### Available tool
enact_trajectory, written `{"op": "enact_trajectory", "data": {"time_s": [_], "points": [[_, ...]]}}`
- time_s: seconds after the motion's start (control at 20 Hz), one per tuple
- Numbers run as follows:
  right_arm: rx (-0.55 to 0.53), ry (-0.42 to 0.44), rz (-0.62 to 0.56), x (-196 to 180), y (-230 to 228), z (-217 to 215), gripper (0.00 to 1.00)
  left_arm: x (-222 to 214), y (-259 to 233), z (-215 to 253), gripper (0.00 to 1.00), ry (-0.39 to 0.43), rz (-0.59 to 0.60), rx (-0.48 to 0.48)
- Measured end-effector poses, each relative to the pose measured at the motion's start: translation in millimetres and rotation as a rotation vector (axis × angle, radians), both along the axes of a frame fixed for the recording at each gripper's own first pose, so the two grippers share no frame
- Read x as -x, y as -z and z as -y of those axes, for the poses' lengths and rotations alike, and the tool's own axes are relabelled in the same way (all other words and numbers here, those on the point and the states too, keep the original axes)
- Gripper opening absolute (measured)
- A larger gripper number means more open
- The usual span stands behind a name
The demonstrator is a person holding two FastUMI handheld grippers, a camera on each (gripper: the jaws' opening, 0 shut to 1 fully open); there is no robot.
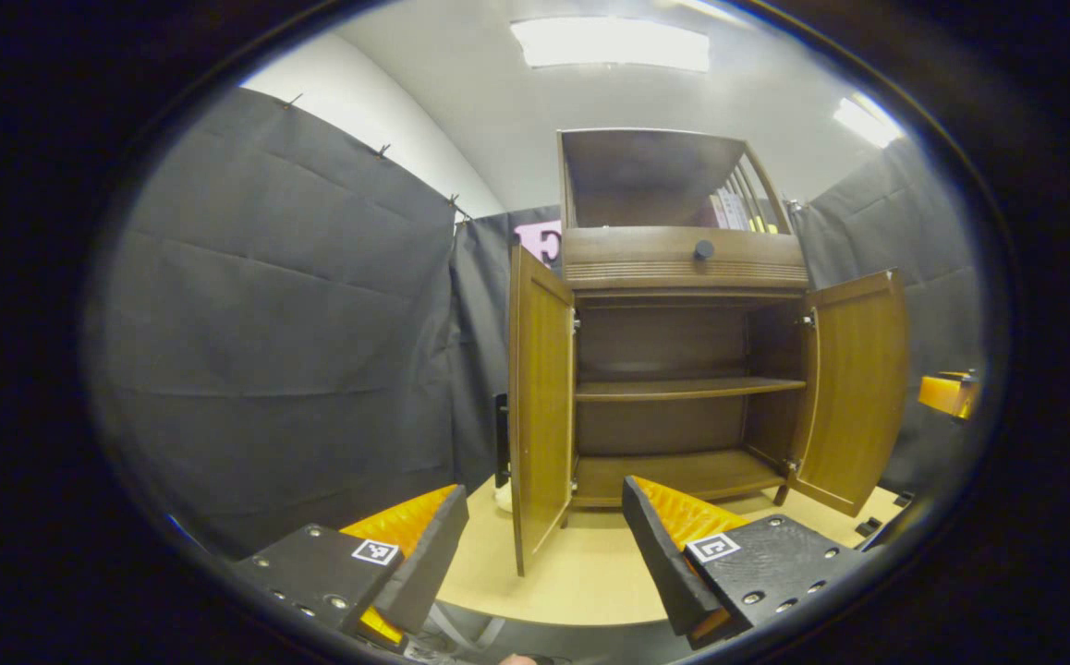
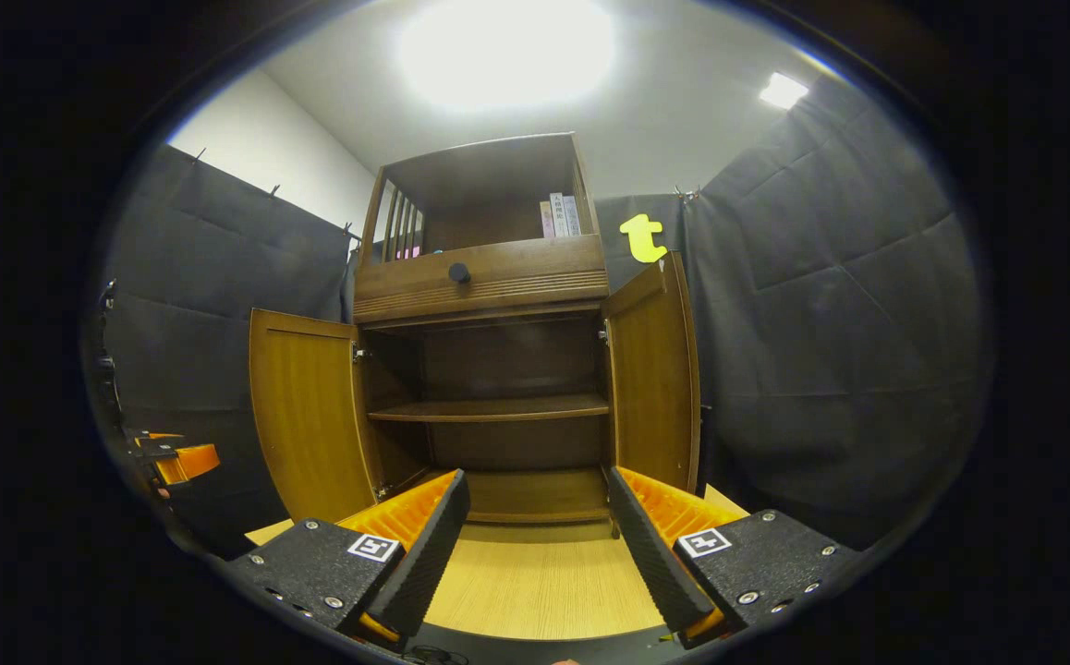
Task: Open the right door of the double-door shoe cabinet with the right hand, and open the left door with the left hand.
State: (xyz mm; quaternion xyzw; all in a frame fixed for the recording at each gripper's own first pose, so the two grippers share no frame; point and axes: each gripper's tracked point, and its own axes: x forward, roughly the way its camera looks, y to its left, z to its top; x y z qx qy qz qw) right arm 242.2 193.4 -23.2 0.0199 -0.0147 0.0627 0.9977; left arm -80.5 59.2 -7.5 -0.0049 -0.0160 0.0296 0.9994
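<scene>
Shoe cabinet [image 1: 683,369] on the table [image 1: 581,573], left door [image 1: 540,406] and right door [image 1: 854,388] swung wide. Stiff, light panels on hinges; best gripped at free edges. Left tongs [image 1: 544,554] and right tongs [image 2: 540,545] spread, empty.

Your books [image 2: 560,216] on the top shelf, ceiling lights [image 1: 611,43], pale wooden floor board [image 2: 535,577] under it all.

The cabinet [image 2: 489,369] is standing on the table [image 2: 535,582], its left door [image 2: 309,425] and right door [image 2: 653,369] swinging outward. A shelf [image 2: 498,408] is sitting inside; a drawer [image 2: 484,272] is lying above it, books [image 2: 561,215] on top.
</scene>
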Motion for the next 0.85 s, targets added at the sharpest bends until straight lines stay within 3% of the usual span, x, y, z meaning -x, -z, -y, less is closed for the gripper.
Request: {"op": "enact_trajectory", "data": {"time_s": [0.85], "points": [[0.012, 0.019, 0.001, -5.3, 1.0, -1.7, 0.94, -1.5, -2.9, -4.5, 1.00, -0.005, 0.016, -0.007]]}}
